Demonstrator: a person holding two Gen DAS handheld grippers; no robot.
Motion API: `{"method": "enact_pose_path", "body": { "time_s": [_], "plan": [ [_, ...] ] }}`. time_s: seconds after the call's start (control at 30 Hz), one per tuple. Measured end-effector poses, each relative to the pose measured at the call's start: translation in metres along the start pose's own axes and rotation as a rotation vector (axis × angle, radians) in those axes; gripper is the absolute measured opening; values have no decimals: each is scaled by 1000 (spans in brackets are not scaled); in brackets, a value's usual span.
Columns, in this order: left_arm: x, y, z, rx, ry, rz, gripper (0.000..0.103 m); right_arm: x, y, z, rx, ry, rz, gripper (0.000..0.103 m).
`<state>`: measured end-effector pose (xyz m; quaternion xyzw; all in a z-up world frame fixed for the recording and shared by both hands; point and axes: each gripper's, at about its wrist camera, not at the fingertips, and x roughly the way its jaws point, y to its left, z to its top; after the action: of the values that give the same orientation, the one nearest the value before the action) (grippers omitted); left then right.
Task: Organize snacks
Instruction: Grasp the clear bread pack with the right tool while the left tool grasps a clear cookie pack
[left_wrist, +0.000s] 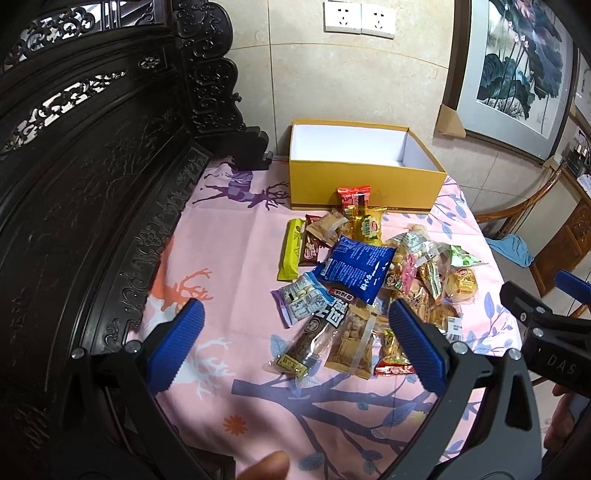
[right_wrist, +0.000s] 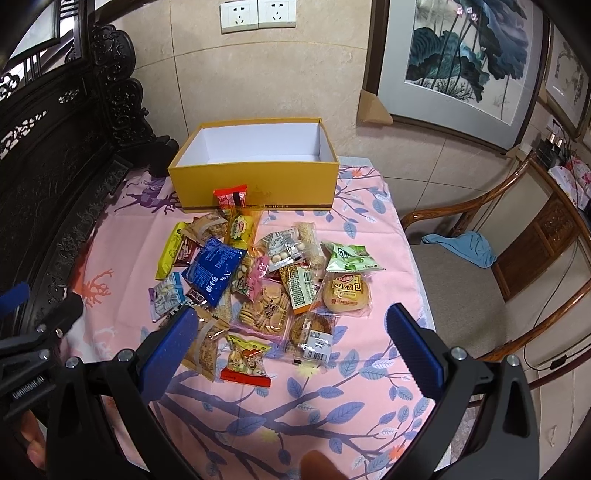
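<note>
- Status: I judge the task to be at its first step. The yellow box (right_wrist: 255, 184) stands open at the far end of the tabletop (right_wrist: 369, 369), and the part of its white interior I can see holds nothing.
- Location of task items: the snack pile (right_wrist: 258, 280) lies loose on the pink cloth, just in front of the box. A red packet (right_wrist: 231, 197) leans against the box's front wall; the rest overlap one another.
- Left tongs (left_wrist: 295, 332): spread wide, gripping nothing, held above the near edge of the pile. A long dark bar packet (left_wrist: 306, 343) and a tan clear-windowed packet (left_wrist: 354, 343) lie between the blue pads in this view.
- Right tongs (right_wrist: 291, 336): also spread wide and empty, poised over the near right part of the pile, where a small red-and-yellow packet (right_wrist: 247, 360) and a round bun packet (right_wrist: 347, 291) sit at the outer edge.
- Next move, as I judge it: select one packet at the edge of the pile, lower one pair of tongs until the pads straddle it, then close.
- Requirement: the wrappers are thin and glossy, so I expect slippage; grip across the filled body, not a crimped end.
- Requirement: choose a packet with nothing lying on top, to avoid dragging its neighbours.
- Transfer: carry over the box's front wall and release inside.
</note>
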<state>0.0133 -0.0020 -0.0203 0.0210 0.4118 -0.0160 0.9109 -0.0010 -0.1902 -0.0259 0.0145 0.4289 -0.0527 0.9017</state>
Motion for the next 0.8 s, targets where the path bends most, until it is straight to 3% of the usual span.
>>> {"method": "enact_pose_path", "body": {
  "time_s": [0.37, 0.6, 0.67, 0.73, 0.8],
  "plan": [
    [53, 10, -11, -3, 31, -29, 101, 73, -34, -31, 9, 89, 163, 102],
    [79, 10, -15, -32, 47, -32, 101, 124, -57, -39, 71, 142, 198, 102],
    [84, 13, -18, -40, 56, -29, 101, 145, -56, -45, 64, 190, 194, 97],
    [89, 17, -22, -53, 72, -27, 101, 163, -54, -52, 52, 235, 203, 84],
    [92, 20, -26, -57, 83, -20, 101, 176, -54, -58, 56, 275, 209, 84]
  ]
}}
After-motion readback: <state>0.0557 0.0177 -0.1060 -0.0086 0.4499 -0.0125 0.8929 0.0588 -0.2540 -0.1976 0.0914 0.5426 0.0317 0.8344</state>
